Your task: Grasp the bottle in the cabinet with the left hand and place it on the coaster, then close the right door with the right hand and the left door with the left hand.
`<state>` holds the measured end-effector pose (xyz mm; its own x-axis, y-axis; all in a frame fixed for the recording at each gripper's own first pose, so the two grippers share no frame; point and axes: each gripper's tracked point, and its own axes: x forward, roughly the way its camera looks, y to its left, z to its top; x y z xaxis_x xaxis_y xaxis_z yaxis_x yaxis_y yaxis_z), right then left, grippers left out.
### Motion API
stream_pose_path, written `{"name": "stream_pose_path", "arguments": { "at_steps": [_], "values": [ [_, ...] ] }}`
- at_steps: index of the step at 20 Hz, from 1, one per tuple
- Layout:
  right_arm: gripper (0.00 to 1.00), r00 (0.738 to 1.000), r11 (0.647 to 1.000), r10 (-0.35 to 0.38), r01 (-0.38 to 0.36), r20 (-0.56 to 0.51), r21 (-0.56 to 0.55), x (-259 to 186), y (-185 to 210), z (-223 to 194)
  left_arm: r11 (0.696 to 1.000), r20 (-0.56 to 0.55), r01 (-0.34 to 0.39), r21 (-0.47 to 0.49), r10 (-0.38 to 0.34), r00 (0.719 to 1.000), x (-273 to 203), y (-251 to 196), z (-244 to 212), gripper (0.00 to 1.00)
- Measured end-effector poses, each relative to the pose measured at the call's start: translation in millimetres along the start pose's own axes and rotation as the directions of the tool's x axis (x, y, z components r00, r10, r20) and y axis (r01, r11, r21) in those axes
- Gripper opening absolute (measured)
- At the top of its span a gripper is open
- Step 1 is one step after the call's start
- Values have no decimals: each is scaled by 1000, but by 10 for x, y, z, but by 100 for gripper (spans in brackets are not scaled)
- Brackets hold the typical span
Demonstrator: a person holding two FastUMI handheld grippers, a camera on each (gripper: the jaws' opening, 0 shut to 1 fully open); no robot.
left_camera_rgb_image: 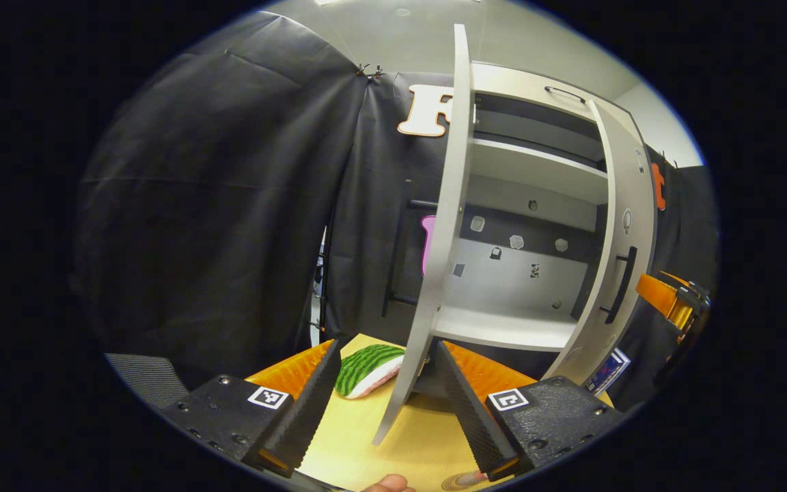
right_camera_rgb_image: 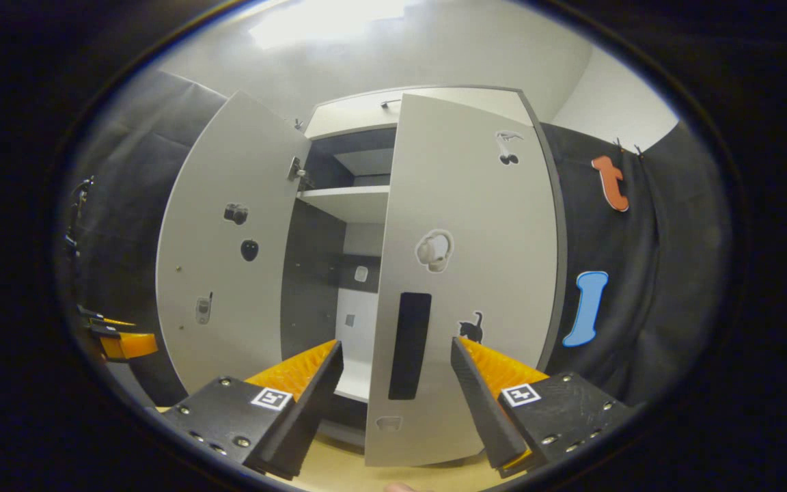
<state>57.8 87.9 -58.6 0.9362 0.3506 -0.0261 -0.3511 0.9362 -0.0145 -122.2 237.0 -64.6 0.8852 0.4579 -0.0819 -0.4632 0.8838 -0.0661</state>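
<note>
In the left gripper view, my left gripper (left_camera_rgb_image: 385,396) is spread open with the edge of the cabinet's left door (left_camera_rgb_image: 434,260) standing between its fingers above the yellow bench (left_camera_rgb_image: 393,437); the bottle's cap (left_camera_rgb_image: 465,480) peeks in at the bottom edge. In the right gripper view, my right gripper (right_camera_rgb_image: 397,403) is open before the right door (right_camera_rgb_image: 465,273), its black handle (right_camera_rgb_image: 409,345) between the fingers.

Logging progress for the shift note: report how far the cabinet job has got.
Done, it seems: the lower shelf is bare, so the bottle looks taken out. In hand: the right door stands part-way shut, its handle before the open right tongs. Left: the left door, wide open, edge-on between the open left tongs.
</note>
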Motion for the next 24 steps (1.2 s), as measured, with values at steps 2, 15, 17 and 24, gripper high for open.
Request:
{"name": "stream_pose_path", "arguments": {
  "at_steps": [2, 15, 17, 24],
  "values": [
    [96, 1000, 1000, -8, 8, -6, -3, 30, 44, -28, 1000, 6, 0, 1, 0, 1000, 45, 51, 27, 91],
    [96, 997, 998, -67, 66, -45, -10, 126, -8, -168, 1000, 2, 6, 2, -6, 1000, 320, 248, 48, 91],
    [93, 996, 997, -72, 72, -49, -7, 130, -26, -175, 999, 4, 28, 18, -28, 1000, 318, 234, 63, 91],
    [93, 996, 997, -75, 75, -54, -4, 165, -91, -194, 998, 14, 25, 64, -26, 1000, 313, 179, 74, 90]
  ]
}}
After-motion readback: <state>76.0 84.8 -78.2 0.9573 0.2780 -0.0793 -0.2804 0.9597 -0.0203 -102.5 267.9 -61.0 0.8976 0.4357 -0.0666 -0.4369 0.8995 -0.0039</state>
